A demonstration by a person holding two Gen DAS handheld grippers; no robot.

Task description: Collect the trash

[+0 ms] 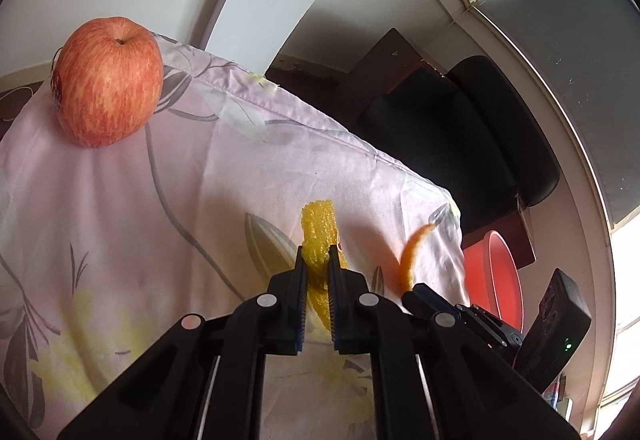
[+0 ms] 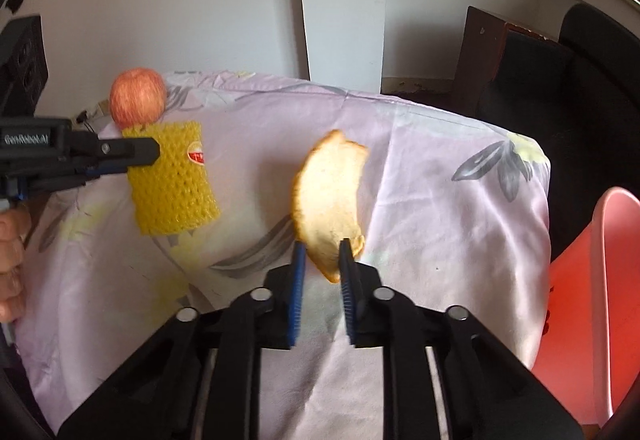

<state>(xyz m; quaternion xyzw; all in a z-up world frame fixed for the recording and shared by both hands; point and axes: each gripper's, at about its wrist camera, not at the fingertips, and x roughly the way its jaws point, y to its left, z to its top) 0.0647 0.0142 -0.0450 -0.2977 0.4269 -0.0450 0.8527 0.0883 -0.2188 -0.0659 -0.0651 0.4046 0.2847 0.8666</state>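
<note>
my left gripper (image 1: 318, 252) has its jaws clamped on the yellow foam fruit net (image 1: 318, 230), held above the surface draped in a pale pink flowered cloth (image 1: 160, 200). my right gripper (image 2: 322, 254) has its jaws clamped on the lower end of a curved orange peel (image 2: 330, 200), pith side toward me, its long axis running up and away from the jaws. both pieces look lifted clear of the cloth, though i cannot tell by how much. the move ahead, i judge, turns on the red plastic bin (image 2: 592, 304): it stands off the surface's right edge, below it, so my right gripper is the nearer one and the net must cross over. the bin's mouth and inside are cut off in both views. the red-streaked apple (image 1: 108, 80) sits whole at the far left corner, apart from both jaws.
</note>
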